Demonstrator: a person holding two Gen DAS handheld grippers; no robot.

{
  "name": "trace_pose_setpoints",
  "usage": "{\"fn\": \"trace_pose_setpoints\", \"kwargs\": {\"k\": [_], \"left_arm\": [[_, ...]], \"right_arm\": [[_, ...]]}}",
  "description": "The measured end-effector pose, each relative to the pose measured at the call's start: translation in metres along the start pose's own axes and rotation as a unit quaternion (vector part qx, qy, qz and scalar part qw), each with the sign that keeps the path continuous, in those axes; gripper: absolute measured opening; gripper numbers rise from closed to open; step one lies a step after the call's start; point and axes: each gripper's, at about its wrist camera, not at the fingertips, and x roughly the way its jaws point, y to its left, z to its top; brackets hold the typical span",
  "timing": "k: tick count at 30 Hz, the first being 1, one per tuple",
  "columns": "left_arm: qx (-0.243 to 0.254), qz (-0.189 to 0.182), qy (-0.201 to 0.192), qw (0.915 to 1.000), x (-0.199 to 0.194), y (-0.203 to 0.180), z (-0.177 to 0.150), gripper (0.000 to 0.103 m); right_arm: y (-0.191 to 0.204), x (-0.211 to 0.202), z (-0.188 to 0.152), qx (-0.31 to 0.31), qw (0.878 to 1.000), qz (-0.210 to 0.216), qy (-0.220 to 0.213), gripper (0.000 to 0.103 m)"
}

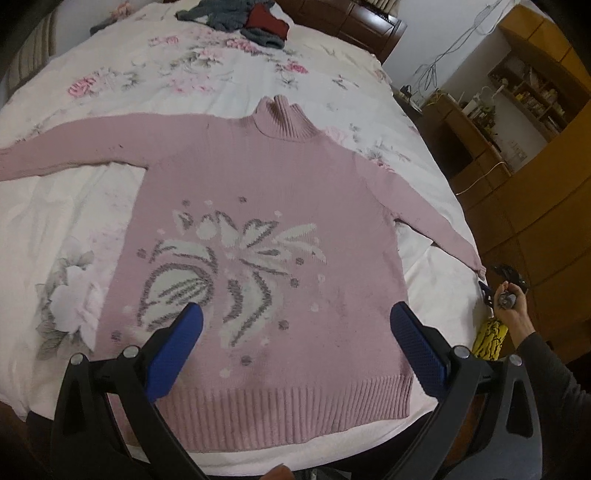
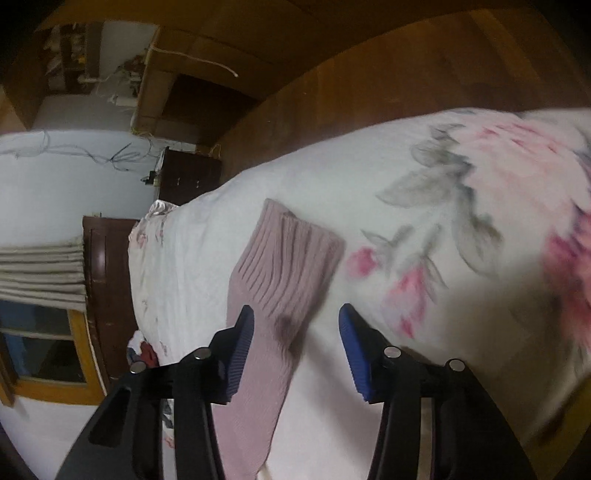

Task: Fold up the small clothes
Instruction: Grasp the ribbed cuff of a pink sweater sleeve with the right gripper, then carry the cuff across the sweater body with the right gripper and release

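Right now the pink sweater point(image 1: 266, 206) lies flat, front up, on the flowered bed point(image 1: 177, 66), collar away from the person, both sleeves spread out. Knit looks thick and soft; my guess is light, floppy, not slippery, and it will sag and drag on the bedcover if lifted by one point only.

Left gripper point(image 1: 295, 343) hangs over the lower body of the sweater, fingers point(image 1: 173, 347) spread wide, holding nothing. Right gripper point(image 2: 295, 350) sits at the sleeve cuff point(image 2: 295, 254), fingers wide; the sleeve runs between them, not yet pinched.

Best hold, I'd judge: the ribbed cuff, or the ribbed hem point(image 1: 280, 410), where the knit is firmer.

That cuff lies close to the bed's side edge, with wooden furniture point(image 1: 535, 229) beyond. Open bedding past the collar; a pile of dark clothes point(image 1: 240, 18) at the far end, well apart.
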Motion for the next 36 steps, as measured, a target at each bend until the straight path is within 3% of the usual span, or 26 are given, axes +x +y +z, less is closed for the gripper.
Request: {"fn": "trace_pose_setpoints", "kwargs": {"k": [3,5,7,8,13,17,20,25,28,32,36], "left_arm": [[-0.007,-0.008,0.008,0.9999,0.01,0.001,0.003,0.1],[-0.021,-0.023,0.023,0.9992,0.016,0.006,0.004,0.1],[-0.041,-0.029,0.029,0.9983,0.019,0.014,0.006,0.1],[-0.047,-0.03,0.029,0.998,0.019,0.017,0.007,0.1],[-0.089,-0.032,0.036,0.9949,0.018,0.047,0.019,0.1],[-0.136,-0.068,0.048,0.9872,0.023,0.073,0.031,0.1],[-0.116,-0.068,0.028,0.9905,0.016,0.073,0.043,0.1],[-0.076,-0.054,-0.023,0.9953,0.002,0.065,0.066,0.101],[-0.053,-0.053,-0.035,0.9966,-0.002,0.063,0.086,0.101],[-0.035,-0.074,-0.023,0.9964,0.003,0.056,0.115,0.1],[-0.02,-0.107,0.004,0.9941,0.025,0.042,0.139,0.1]], "right_arm": [[0.009,0.01,0.008,-0.014,1.0,-0.002,-0.003,0.046],[0.016,0.014,0.013,-0.025,1.0,-0.007,-0.003,0.036],[0.023,0.009,0.017,-0.044,0.999,-0.015,-0.008,0.011],[0.029,0.006,0.019,-0.059,0.998,-0.018,-0.014,0.008],[0.091,-0.033,0.008,-0.151,0.987,-0.006,-0.051,0.006],[0.168,-0.064,-0.045,-0.282,0.957,0.006,-0.07,0.006],[0.23,-0.074,-0.104,-0.371,0.926,0.03,-0.069,0.006],[0.293,-0.073,-0.212,-0.49,0.868,0.047,-0.062,0.006],[0.308,-0.058,-0.278,-0.538,0.84,0.052,-0.043,0.006],[0.313,-0.028,-0.358,-0.591,0.805,0.039,-0.021,0.006],[0.295,0.022,-0.437,-0.659,0.752,0.0,-0.007,0.006]]}}
